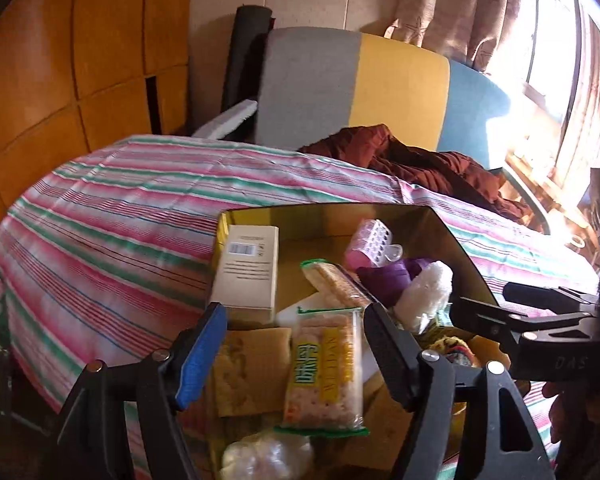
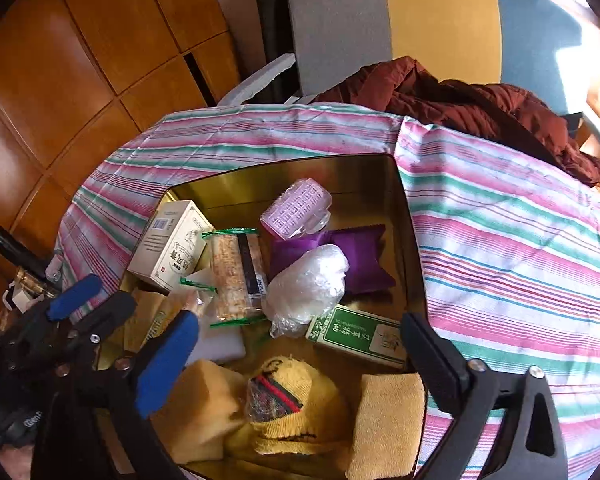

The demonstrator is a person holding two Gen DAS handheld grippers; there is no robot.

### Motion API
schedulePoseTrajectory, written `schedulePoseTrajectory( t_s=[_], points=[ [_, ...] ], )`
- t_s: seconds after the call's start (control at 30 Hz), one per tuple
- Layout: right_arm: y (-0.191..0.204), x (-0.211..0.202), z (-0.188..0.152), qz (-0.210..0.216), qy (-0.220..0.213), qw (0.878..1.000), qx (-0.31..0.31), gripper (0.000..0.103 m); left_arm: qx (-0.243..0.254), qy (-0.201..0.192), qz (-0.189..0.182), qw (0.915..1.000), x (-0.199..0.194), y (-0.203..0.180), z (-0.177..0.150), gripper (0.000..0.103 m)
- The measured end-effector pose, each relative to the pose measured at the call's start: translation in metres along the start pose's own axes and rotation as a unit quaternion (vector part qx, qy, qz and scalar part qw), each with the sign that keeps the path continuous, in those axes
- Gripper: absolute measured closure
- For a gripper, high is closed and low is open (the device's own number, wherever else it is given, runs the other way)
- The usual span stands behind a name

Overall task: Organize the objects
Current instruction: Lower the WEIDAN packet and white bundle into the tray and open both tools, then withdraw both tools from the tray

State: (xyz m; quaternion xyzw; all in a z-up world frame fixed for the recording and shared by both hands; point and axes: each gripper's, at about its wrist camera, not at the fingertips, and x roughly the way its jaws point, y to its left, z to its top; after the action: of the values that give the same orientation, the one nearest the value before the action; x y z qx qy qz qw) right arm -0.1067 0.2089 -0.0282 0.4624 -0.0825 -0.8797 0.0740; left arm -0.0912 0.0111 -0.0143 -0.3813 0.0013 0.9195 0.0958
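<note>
A gold tin stands on the striped tablecloth and holds several things. My left gripper is open over its near end. A green-edged cracker packet lies between the jaws, and the pads do not press it. My right gripper is wide open above a yellow knitted piece, holding nothing. Also in the tin are a second cracker packet, a white carton, a pink plastic roller, a purple pouch, a clear bag and a green box.
Yellow cloths fill the tin's near corners. A dark red garment lies on a grey, yellow and blue chair behind the table. Wooden cabinets stand to the left. A bright window is at the right.
</note>
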Motion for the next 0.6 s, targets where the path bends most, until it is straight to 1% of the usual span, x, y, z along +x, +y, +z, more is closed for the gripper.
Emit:
schedulePoseTrajectory(
  t_s=[0.2, 0.33, 0.47, 0.53, 0.6],
  points=[
    [0.014, -0.014, -0.009, -0.03, -0.024, 0.999, -0.027, 0.0, 0.013, -0.031, 0.044, 0.9985, -0.025, -0.003, -0.001, 0.03],
    [0.02, -0.024, -0.017, -0.039, -0.034, 0.998, -0.036, 0.0, 0.014, -0.045, 0.061, 0.997, -0.038, -0.007, -0.004, 0.03],
    [0.022, -0.032, -0.026, -0.044, -0.041, 0.998, -0.036, 0.0, 0.027, -0.06, 0.102, 0.9926, -0.048, -0.017, -0.008, 0.03],
    [0.021, -0.035, -0.032, -0.045, -0.043, 0.998, -0.033, 0.0, 0.032, -0.061, 0.103, 0.9923, -0.051, -0.02, -0.012, 0.03],
    [0.02, -0.039, -0.037, -0.046, -0.045, 0.997, -0.029, 0.0, 0.029, -0.055, 0.088, 0.9942, -0.052, -0.021, -0.015, 0.03]
  ],
)
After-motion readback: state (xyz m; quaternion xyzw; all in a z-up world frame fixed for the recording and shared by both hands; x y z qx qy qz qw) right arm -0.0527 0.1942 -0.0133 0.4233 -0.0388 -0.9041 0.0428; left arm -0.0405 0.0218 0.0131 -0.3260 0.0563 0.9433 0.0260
